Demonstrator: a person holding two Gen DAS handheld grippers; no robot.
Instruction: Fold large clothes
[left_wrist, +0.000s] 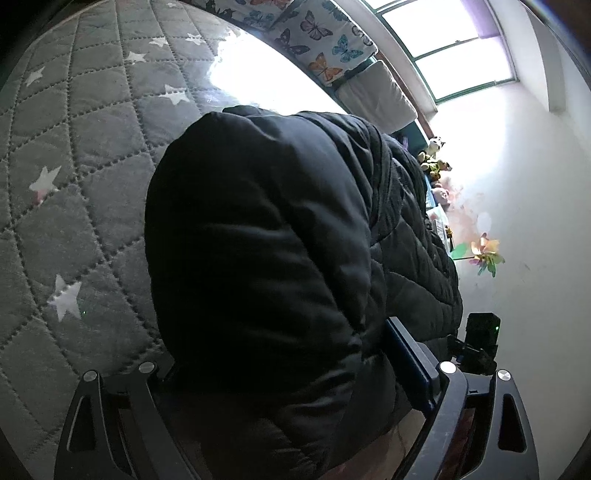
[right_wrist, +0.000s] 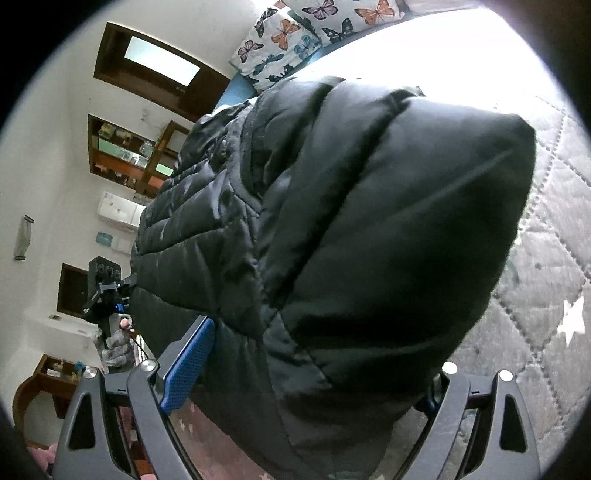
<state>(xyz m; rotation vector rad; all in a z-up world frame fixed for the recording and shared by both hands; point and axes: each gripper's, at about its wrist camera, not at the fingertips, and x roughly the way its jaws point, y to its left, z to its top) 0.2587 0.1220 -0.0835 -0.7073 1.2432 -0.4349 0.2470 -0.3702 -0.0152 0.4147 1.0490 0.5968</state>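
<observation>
While your left tongs (left_wrist: 295, 369) clamp one fold of the black puffer jacket (left_wrist: 266, 240), your right tongs (right_wrist: 306, 373) pinch another part of it, and the jacket hangs bunched above the grey star-quilted bed (left_wrist: 85, 155), butterfly pillows (right_wrist: 295, 33) beyond.

A grey quilted bedspread (left_wrist: 92, 155) with white stars covers the bed. Butterfly-print pillows (right_wrist: 291, 33) lie at its head, under a bright window (left_wrist: 447, 40). Stuffed toys (left_wrist: 436, 158) and a pastel pinwheel (left_wrist: 485, 254) sit along the white wall; wooden shelves (right_wrist: 129, 155) stand opposite.
</observation>
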